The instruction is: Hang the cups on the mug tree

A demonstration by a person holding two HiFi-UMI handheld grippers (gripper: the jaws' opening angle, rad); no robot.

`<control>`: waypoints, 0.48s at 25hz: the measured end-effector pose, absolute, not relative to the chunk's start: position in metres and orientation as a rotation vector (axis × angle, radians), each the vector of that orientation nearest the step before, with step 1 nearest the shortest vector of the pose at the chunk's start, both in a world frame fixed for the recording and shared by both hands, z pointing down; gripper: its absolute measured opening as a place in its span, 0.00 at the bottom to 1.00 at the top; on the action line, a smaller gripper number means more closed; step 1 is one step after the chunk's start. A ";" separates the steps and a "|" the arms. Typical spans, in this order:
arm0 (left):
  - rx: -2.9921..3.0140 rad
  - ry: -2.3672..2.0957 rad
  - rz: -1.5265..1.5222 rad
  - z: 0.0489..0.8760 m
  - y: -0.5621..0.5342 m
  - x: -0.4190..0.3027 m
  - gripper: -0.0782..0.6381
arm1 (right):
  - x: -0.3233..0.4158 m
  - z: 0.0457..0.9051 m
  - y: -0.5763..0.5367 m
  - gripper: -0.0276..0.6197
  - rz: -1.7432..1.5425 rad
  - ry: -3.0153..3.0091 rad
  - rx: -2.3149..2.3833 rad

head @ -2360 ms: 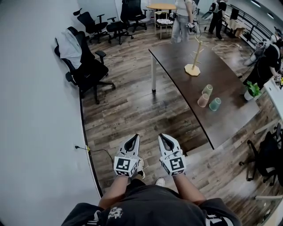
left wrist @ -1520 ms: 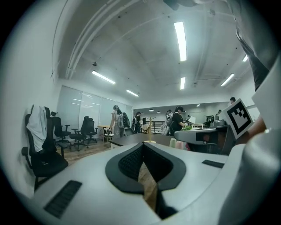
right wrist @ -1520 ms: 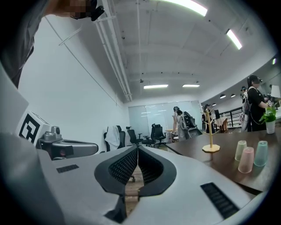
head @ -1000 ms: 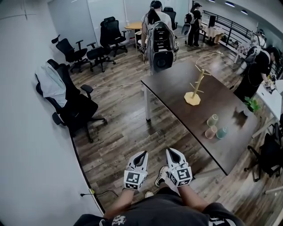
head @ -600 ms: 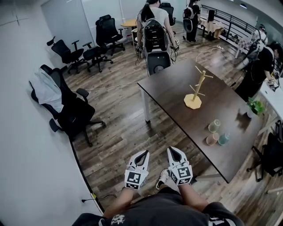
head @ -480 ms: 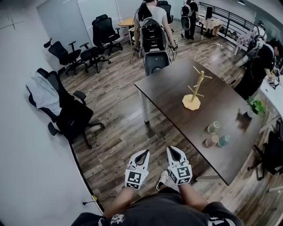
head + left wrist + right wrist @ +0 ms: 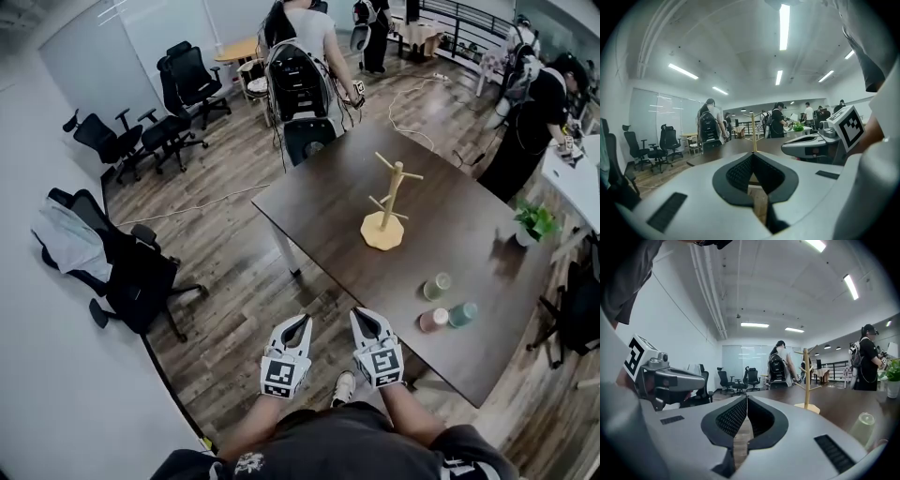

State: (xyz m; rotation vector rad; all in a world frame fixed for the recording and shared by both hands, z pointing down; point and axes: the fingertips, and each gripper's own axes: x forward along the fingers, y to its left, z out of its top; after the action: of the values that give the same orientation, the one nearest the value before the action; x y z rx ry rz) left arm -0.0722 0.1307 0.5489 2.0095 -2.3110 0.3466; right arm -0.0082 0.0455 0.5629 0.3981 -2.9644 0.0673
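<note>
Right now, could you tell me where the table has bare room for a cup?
Bare: the table's far end beyond the mug tree, and the strip between mug tree and plant. Crowded: the near corner, with three cups.

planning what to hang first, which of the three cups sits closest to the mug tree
The pale green cup; it stands nearer the mug tree than the pink cup and teal cup.

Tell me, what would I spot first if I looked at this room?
Probably the wooden mug tree, standing alone in the middle of the big dark table, with three pastel cups grouped toward the table's near right end. Close in front, the left gripper and right gripper are side by side over the floor, both shut and empty.
</note>
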 end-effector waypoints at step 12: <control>2.155 -2.199 0.283 0.540 0.018 -0.061 0.12 | 0.024 0.560 -0.057 0.08 0.121 -2.956 0.584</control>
State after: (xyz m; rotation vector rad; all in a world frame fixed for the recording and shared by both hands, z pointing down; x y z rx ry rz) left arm -0.0613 0.0176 0.5403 2.1549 -2.1995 0.2829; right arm 0.0237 -0.0575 0.5599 0.5841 -2.9560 0.1206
